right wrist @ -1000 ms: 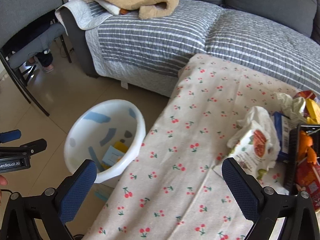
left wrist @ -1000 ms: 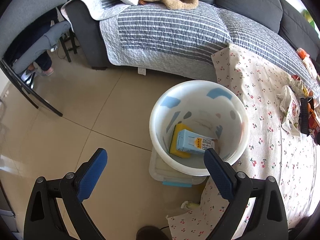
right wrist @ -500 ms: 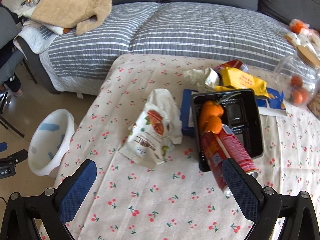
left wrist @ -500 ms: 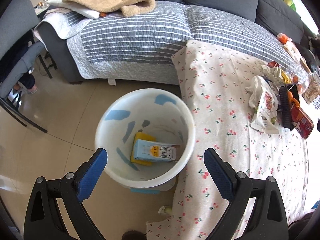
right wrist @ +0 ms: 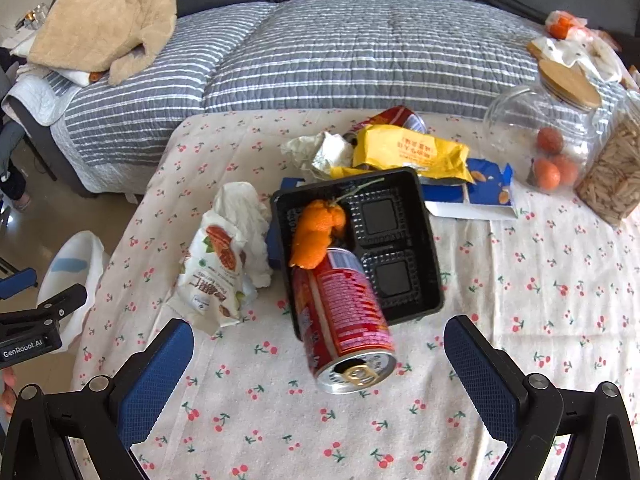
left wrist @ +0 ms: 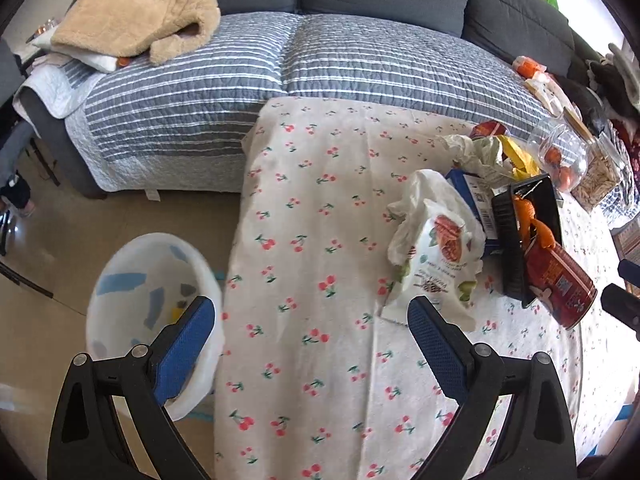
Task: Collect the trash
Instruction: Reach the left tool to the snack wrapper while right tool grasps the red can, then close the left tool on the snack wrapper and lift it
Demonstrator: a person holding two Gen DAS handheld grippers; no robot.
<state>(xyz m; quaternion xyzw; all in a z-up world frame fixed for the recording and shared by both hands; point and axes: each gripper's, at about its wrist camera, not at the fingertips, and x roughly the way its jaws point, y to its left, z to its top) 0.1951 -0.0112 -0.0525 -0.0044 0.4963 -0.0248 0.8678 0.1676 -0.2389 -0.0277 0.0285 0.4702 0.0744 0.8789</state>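
Cherry-print tablecloth (right wrist: 520,320) under red can (right wrist: 344,320).

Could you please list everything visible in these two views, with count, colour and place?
soda can: 1, red, lying on its side, its far end in the tray's near left part
tray: 1, black, middle of the table
orange peel: 1 clump, orange, in the tray's left part
snack bag: 1, white, left of the tray
yellow wrapper: 1, yellow, behind the tray
blue packaging: blue, partly under the yellow wrapper
glass jar: 1, clear, holding oranges, far right
bin: 1, white with blue patches, on the floor left of the table
tablecloth: 1, white with cherries
sofa: 1, grey, striped cover
left tongs: open, empty
right tongs: open, empty
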